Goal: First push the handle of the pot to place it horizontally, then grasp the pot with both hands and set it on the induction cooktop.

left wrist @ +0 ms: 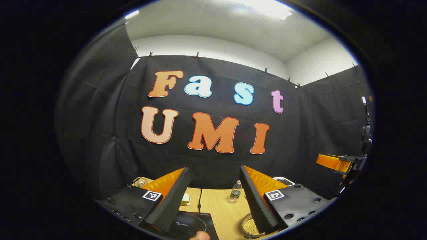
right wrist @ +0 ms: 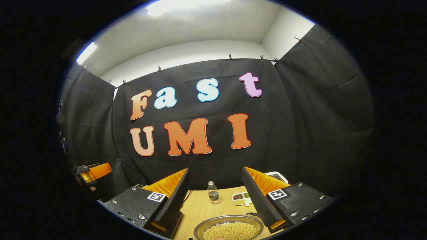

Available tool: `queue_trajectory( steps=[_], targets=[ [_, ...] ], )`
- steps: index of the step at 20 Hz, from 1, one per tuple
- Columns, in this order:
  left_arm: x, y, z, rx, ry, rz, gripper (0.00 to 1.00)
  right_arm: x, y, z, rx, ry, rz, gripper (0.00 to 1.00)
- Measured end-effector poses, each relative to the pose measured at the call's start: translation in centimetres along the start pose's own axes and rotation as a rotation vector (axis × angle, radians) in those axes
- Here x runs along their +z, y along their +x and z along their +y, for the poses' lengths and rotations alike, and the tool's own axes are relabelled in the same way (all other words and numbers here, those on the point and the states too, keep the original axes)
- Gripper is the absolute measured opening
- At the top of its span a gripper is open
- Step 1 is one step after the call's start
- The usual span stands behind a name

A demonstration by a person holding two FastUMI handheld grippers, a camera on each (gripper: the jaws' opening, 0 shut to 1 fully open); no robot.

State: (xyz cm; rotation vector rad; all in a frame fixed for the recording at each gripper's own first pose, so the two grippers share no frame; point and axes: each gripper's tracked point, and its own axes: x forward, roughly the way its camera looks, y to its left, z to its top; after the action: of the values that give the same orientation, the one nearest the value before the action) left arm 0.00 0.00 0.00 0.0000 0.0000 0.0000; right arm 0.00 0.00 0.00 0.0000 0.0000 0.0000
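Left tool (left wrist: pixel 215 190) held open above the induction cooktop (left wrist: pixel 191 223), bean-filled pot (left wrist: pixel 251 226) low beside its right finger, right tool (right wrist: pixel 216 191) open with the pot (right wrist: pixel 229 227) on the wooden surface (right wrist: pixel 200 208) below between its fingers, water bottle (right wrist: pixel 212 192) beyond

Bright ceiling lights (left wrist: pixel 263 8), fisheye-warped edges.

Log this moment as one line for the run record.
left gripper: open, above cooktop | right gripper: open, above pot of beans | pot on table, not on cooktop
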Motion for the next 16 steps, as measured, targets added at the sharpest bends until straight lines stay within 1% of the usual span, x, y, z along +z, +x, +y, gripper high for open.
queue_trajectory(
  steps=[9,16],
  targets=[
    [0.07,-0.06,-0.28,-0.005,0.022,-0.001,0.97,-0.46,0.02,0.12,0.008,-0.018,0.014,0.95],
    [0.07,-0.31,0.19,0.007,0.034,0.001,0.97,-0.73,-0.18,0.20,0.011,-0.017,0.021,0.95]
  ],
)
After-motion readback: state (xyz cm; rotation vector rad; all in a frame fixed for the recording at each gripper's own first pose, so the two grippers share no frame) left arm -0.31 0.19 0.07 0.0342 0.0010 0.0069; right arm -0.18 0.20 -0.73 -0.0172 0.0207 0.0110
